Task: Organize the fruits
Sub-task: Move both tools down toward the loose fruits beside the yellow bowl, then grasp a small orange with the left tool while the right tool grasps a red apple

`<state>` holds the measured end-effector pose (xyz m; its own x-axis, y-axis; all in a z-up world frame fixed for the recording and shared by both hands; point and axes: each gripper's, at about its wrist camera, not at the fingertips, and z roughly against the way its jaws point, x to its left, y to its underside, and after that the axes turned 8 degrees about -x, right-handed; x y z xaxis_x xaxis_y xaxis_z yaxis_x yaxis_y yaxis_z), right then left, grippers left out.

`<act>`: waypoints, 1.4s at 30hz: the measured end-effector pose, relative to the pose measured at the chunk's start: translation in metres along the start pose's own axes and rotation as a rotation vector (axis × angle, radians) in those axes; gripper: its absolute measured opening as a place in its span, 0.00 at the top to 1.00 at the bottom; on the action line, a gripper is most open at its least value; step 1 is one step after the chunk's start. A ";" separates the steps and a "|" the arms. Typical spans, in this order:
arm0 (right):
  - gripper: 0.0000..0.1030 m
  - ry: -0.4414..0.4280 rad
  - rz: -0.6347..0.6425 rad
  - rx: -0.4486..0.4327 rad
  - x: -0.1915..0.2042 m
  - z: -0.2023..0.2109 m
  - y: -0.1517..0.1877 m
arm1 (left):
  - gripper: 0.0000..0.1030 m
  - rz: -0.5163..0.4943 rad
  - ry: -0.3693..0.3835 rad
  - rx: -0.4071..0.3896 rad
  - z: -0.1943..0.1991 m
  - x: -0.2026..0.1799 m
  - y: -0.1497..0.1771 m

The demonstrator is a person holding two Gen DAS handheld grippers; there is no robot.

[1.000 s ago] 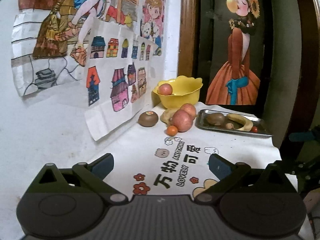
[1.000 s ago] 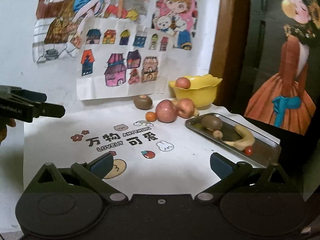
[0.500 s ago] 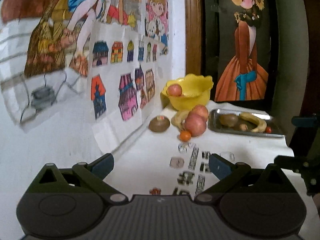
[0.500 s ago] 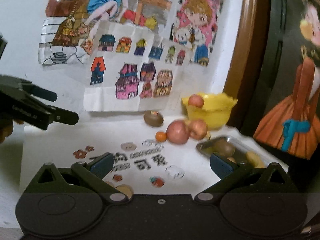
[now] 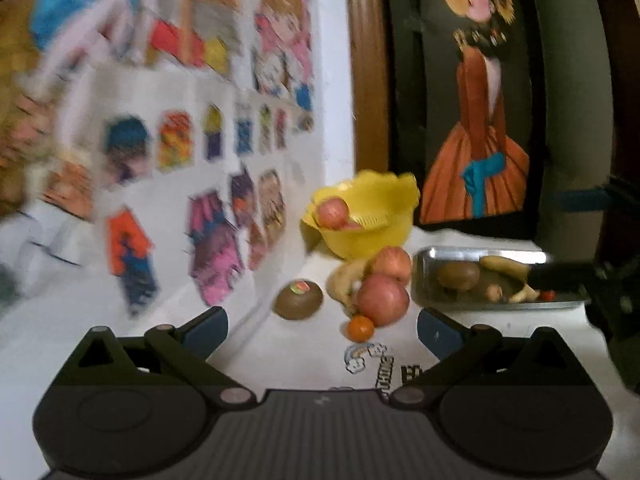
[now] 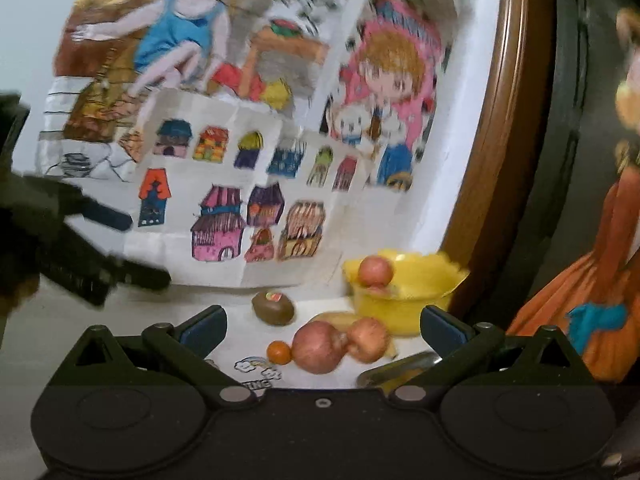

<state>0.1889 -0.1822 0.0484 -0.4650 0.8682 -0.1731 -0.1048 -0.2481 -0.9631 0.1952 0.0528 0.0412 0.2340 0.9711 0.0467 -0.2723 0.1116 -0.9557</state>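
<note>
The white tabletop point(image 5: 304, 356) with its printed cartoon lettering carries everything I have to sort. At my left view's two o'clock lies the shiny metal tray point(image 5: 496, 254), holding a brown kiwi, a yellowish banana and small bits. At one o'clock stands the yellow scalloped plastic bowl point(image 5: 372, 216) with a red apple point(image 5: 333, 211) inside. Before it, loose on the tabletop, two more red apples point(image 5: 382, 300) touch each other, a pale yellow banana point(image 5: 344, 280) curls beside them, a brown stickered kiwi point(image 5: 298, 300) sits at twelve o'clock, and a small orange tangerine point(image 5: 360, 328) lies nearest me.

My left hand-held gripper point(image 5: 322, 326) is spread wide and holds nothing; my right hand-held gripper point(image 6: 322, 326) is likewise wide and empty. I judge I am closing in on the loose cluster. To do this well, I should slow down, centre one fruit between the pads, and approach level so the neighbouring apples are not nudged.
</note>
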 end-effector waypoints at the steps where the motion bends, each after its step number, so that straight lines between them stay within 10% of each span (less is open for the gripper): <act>1: 0.01 -0.013 -0.030 0.021 -0.006 -0.012 0.005 | 0.00 -0.008 0.010 0.010 -0.008 -0.001 0.005; 21: 0.01 -0.071 -0.401 0.289 -0.070 -0.193 0.058 | 0.00 -0.025 0.193 0.152 -0.148 -0.002 0.049; 42: 0.13 -0.141 -0.505 0.373 -0.063 -0.234 0.076 | 0.17 -0.007 0.259 0.202 -0.180 -0.004 0.049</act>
<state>0.4159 -0.1548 -0.0623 -0.3868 0.8589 0.3357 -0.6279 0.0213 -0.7780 0.3487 0.0160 -0.0582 0.4590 0.8872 -0.0469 -0.4433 0.1830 -0.8775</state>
